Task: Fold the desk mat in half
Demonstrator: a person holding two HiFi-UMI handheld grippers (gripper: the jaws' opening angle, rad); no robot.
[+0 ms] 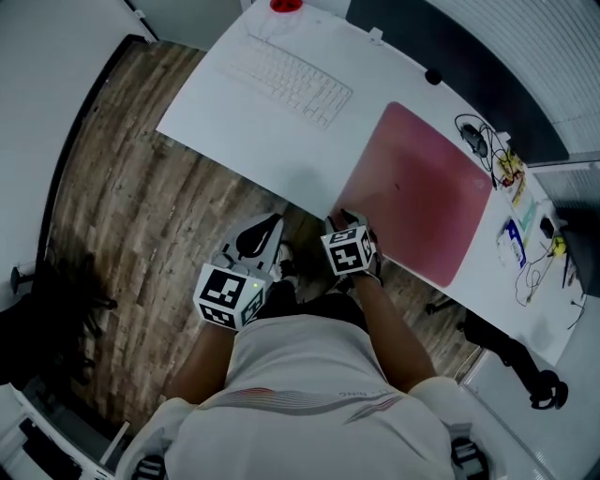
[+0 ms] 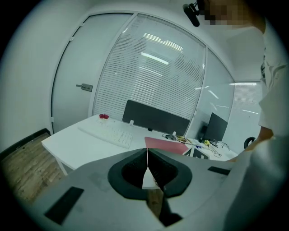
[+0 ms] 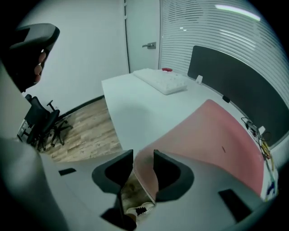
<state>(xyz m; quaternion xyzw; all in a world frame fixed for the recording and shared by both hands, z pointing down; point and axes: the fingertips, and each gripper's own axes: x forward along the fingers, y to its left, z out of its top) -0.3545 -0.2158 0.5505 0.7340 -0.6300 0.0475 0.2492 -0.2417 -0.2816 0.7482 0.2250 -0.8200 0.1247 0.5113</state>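
Observation:
A pink desk mat (image 1: 417, 192) lies flat on the white desk (image 1: 244, 131), right of the middle. Its near left corner sticks out a little over the desk's front edge. My right gripper (image 1: 341, 221) is at that corner, pointing steeply down. In the right gripper view the right gripper (image 3: 143, 155) is open, and the mat's (image 3: 216, 135) corner sits between the jaws with a gap on the left side. My left gripper (image 1: 270, 225) hangs in front of the desk edge over the floor, apart from the mat (image 2: 165, 144). The left gripper (image 2: 147, 150) is shut, with nothing held.
A white keyboard (image 1: 291, 80) lies at the far left of the desk, with a red object (image 1: 286, 6) behind it. Cables and small items (image 1: 511, 173) crowd the mat's right end. A dark divider (image 3: 230, 85) runs along the back. An office chair (image 3: 43, 122) stands on the wood floor.

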